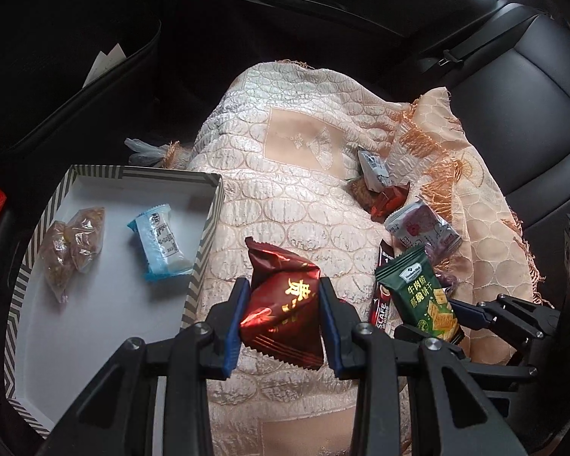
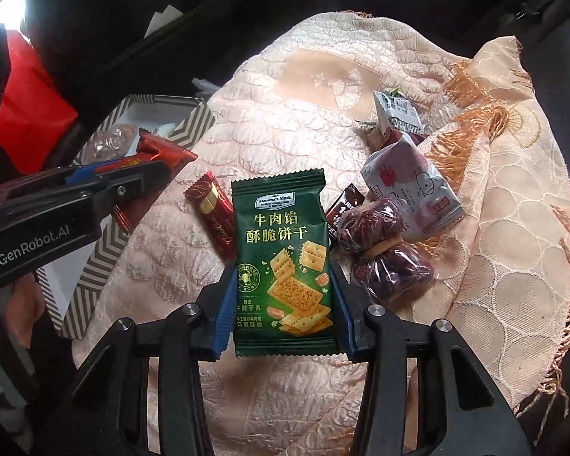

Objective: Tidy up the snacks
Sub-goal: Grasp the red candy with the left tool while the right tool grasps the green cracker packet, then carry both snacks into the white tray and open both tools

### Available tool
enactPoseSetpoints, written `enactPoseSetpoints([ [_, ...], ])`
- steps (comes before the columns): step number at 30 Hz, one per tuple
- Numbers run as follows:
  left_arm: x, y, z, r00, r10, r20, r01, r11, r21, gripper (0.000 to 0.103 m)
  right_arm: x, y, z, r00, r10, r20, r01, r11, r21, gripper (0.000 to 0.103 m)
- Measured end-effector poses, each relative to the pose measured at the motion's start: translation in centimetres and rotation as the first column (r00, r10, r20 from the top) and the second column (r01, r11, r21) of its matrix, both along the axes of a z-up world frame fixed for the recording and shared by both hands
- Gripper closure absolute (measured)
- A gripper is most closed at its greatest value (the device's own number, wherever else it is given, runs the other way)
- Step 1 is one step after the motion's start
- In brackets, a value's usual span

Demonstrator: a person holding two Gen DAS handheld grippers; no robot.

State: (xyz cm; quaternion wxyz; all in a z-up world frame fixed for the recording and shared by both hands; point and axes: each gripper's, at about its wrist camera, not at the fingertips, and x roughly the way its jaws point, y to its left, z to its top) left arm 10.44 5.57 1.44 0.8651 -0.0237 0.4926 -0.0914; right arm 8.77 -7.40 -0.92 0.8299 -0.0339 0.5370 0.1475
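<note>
My left gripper [image 1: 283, 317] is shut on a dark red snack packet [image 1: 281, 307] and holds it above the cloth, just right of the striped box [image 1: 205, 235]. The box holds a blue-white packet [image 1: 159, 243] and two clear nut packets [image 1: 74, 249]. My right gripper [image 2: 283, 304] is shut on a green cracker packet [image 2: 285, 262], also seen in the left wrist view [image 1: 421, 296]. Loose snacks lie on the cloth: a small red bar [image 2: 211, 214], wrapped dates [image 2: 383, 250], a grey-purple packet [image 2: 410, 190], a grey-white packet [image 2: 397, 110].
A peach quilted cloth [image 1: 285, 159] with an orange fringe [image 2: 471, 121] covers a black car seat [image 1: 520, 76]. A red bag [image 2: 26, 106] lies left of the box. A coffee stick [image 1: 382, 311] lies under the green packet.
</note>
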Motion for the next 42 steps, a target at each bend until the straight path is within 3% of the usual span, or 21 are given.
enactPoseSetpoints([
  [22,-3.0,6.0,2.0,0.992,0.114,0.061,-0.117,0.992,0.051,0.065,-0.8,5.4,2.6,0.994,0.101,0.042,-0.1,0.995,-0.011,0.059],
  [42,-3.9,12.7,0.2,0.967,0.249,0.047,-0.252,0.965,0.074,0.065,0.1,13.5,2.6,0.97,0.24,0.028,-0.238,0.97,-0.05,0.059],
])
